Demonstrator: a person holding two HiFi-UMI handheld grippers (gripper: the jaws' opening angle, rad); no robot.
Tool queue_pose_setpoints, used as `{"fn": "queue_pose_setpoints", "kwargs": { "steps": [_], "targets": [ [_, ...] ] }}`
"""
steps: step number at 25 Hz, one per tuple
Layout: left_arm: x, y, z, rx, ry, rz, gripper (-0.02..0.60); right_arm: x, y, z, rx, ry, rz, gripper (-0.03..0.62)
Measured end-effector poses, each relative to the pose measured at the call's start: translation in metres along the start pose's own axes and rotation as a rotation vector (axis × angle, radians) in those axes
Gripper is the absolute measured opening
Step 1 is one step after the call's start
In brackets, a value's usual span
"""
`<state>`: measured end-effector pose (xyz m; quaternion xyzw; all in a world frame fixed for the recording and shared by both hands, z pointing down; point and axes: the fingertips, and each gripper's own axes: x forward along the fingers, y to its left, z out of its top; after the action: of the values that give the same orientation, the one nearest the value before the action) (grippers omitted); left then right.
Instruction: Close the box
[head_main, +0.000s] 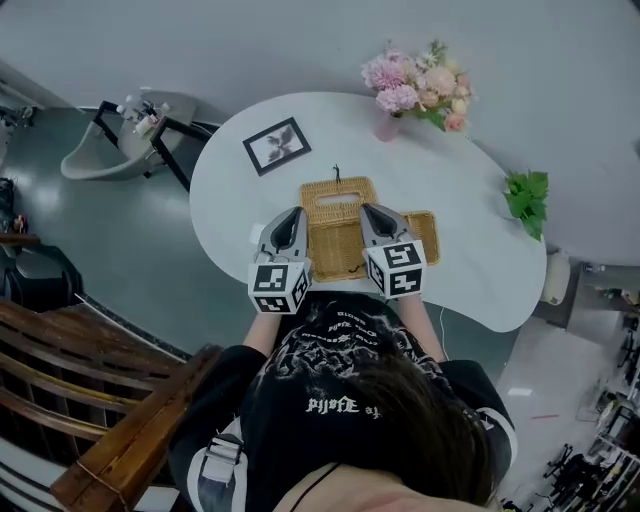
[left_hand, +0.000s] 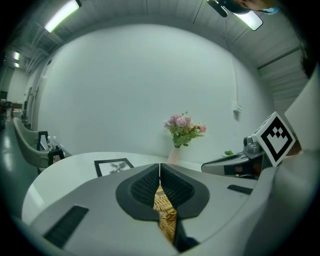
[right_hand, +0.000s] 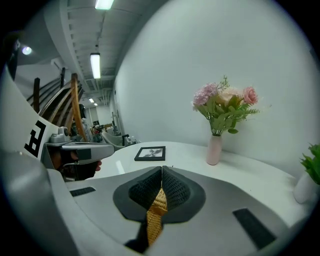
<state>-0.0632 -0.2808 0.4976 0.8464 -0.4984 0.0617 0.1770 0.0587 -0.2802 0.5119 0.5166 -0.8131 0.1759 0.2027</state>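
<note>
Hair (head_main: 420, 420); left tool (head_main: 296, 211), right tool (head_main: 367, 208) closed flanking box (head_main: 335, 252), lid (head_main: 338, 194) pointing away.

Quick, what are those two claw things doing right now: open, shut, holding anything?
Left gripper: closed, pinching the left edge of the wicker box.
Right gripper: closed, pinching the right edge of the same box.

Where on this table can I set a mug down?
Bare white tabletop runs between the woven wicker box and the green leafy plant, and along the left edge beside the black-framed picture. A smaller gap lies between that picture and the pink vase of flowers. The near middle is crowded: the box, the left hand-held gripper and the right hand-held gripper.
</note>
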Motion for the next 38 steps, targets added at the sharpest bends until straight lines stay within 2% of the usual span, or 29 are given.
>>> {"fn": "queue_pose_setpoints", "kwargs": {
  "steps": [5,10,16,22,27,38],
  "targets": [
    [0.014,0.022,0.006,-0.009,0.01,-0.015,0.025,0.027,0.004,0.009,-0.044,0.055,0.007,0.037],
    [0.015,0.032,0.006,-0.033,0.022,0.018,0.025,0.044,0.013,0.015,-0.017,0.112,0.109,0.097],
    [0.017,0.029,-0.001,-0.055,0.042,0.031,0.025,0.067,0.003,0.024,0.034,0.169,0.161,0.152],
    [0.016,0.03,0.002,-0.047,0.03,0.055,0.025,0.097,-0.012,0.031,0.032,0.254,0.182,0.158],
    [0.017,0.037,0.0,-0.052,0.037,0.075,0.025,0.122,-0.02,0.019,0.041,0.413,0.194,0.16],
    [0.012,0.048,-0.012,-0.064,0.061,0.091,0.025,0.167,-0.031,-0.01,0.066,0.607,0.165,0.146]
  ]
}}
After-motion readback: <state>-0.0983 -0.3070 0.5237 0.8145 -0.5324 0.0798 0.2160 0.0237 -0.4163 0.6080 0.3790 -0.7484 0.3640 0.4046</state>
